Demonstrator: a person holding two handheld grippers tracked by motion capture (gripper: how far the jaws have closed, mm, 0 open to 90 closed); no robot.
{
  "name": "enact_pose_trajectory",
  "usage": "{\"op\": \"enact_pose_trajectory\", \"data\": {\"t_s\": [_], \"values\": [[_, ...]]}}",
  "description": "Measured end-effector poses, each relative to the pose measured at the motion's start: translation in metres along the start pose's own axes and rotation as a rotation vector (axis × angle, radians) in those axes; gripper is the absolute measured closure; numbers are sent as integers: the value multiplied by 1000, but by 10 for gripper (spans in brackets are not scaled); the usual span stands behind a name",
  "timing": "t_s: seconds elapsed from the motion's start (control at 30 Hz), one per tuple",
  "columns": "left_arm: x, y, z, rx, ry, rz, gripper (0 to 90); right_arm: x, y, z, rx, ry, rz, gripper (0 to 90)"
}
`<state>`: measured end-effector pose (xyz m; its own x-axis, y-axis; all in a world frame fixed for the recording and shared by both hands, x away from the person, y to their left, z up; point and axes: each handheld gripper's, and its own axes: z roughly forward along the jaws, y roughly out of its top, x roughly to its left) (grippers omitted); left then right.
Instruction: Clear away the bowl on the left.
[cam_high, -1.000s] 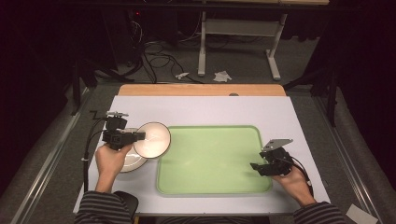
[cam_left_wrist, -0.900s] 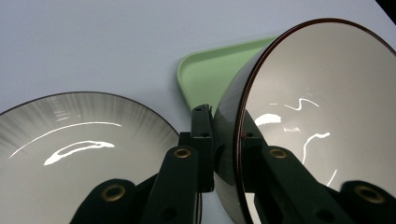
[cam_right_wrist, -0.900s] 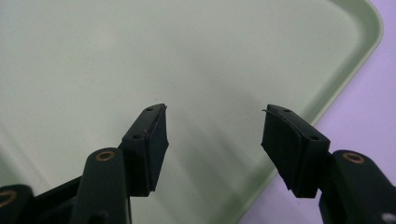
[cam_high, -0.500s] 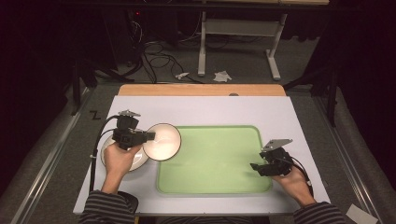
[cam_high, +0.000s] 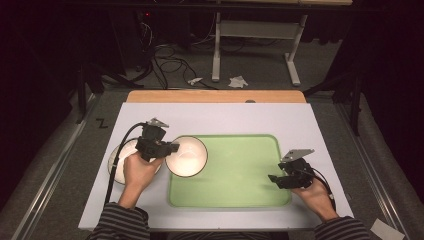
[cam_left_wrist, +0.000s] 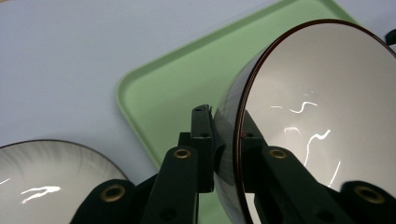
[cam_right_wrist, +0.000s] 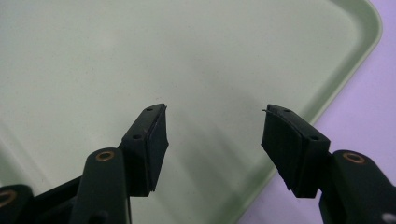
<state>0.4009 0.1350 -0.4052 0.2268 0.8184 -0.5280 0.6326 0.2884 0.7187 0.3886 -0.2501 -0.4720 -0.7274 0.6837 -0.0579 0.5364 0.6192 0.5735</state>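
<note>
**A:** What is the left gripper (cam_high: 167, 148) doing?

**B:** Its jaws are clamped on the rim of a white bowl (cam_high: 186, 156), one jaw on the outside wall and one inside. In the left gripper view the bowl (cam_left_wrist: 317, 121) is tilted, with a thin dark line along its rim and glints of light on its glossy inside.

**A:** Where is that bowl?

**B:** In the high view it overlaps the left edge of the green tray (cam_high: 235, 170). The gripper holds it clear of the surface; it touches neither the tray nor the table.

**A:** Anything beside it?

**B:** A second white bowl (cam_high: 120, 159) stands on the pale table (cam_high: 225, 117), just left of the tray, partly hidden under the left hand (cam_high: 141, 170).

**A:** And the right gripper (cam_high: 276, 178)?

**B:** Its jaws stand apart with nothing between them. In the right gripper view they hang over the tray's (cam_right_wrist: 187, 60) bare floor near a rounded corner.

**A:** Any brand, label or writing?

**B:** None that I can read on the bowls, tray or grippers. On the floor left of the table there is a dark mark (cam_high: 101, 122) shaped like a Z.
</note>
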Motion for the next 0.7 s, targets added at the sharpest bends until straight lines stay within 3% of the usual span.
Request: {"op": "enact_pose_trajectory", "data": {"t_s": [0.43,0.7], "values": [[-27,2,13,37,-63,21,822,0,0,-2,-13,-2,5,417],[-34,1,24,64,-84,18,822,-1,0,-2,-16,-8,12,417]]}}
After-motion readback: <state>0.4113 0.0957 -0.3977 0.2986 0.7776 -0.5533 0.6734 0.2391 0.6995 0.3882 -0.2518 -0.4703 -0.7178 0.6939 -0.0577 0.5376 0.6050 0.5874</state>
